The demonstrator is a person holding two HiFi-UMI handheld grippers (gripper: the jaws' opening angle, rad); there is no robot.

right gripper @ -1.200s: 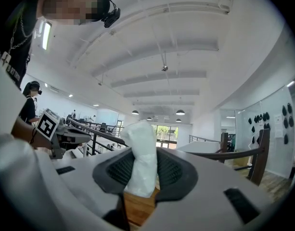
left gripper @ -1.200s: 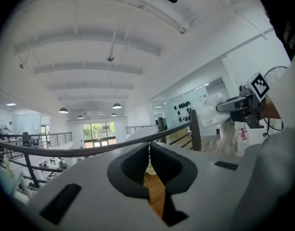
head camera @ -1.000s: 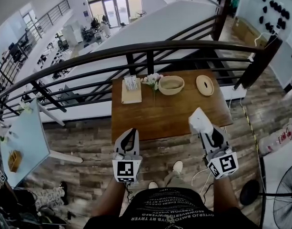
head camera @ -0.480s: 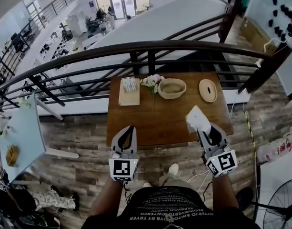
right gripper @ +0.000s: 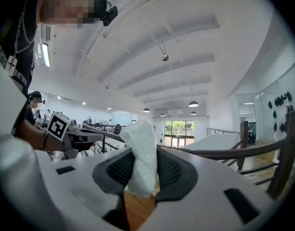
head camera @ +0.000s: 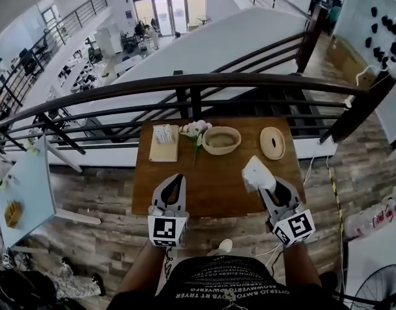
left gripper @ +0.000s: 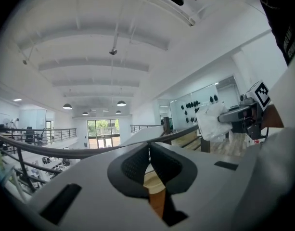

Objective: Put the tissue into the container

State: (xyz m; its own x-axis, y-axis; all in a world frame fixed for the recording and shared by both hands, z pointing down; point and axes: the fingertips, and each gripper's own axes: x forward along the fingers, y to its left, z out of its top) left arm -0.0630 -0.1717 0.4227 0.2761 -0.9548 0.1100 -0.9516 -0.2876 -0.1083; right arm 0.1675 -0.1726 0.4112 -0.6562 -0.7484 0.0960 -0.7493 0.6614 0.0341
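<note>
My right tool pinches the tissue at lower right; my left tool sits closed and empty. The soft paper could slip free before it reaches the container at upper centre.

Left tool shut; right tool clamping tissue.

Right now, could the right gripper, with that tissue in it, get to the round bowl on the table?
Probably yes. The right gripper, shut on the tissue, hangs over the near edge of the table, and only bare wood lies between it and the open bowl; the lid rests to the right.
</note>
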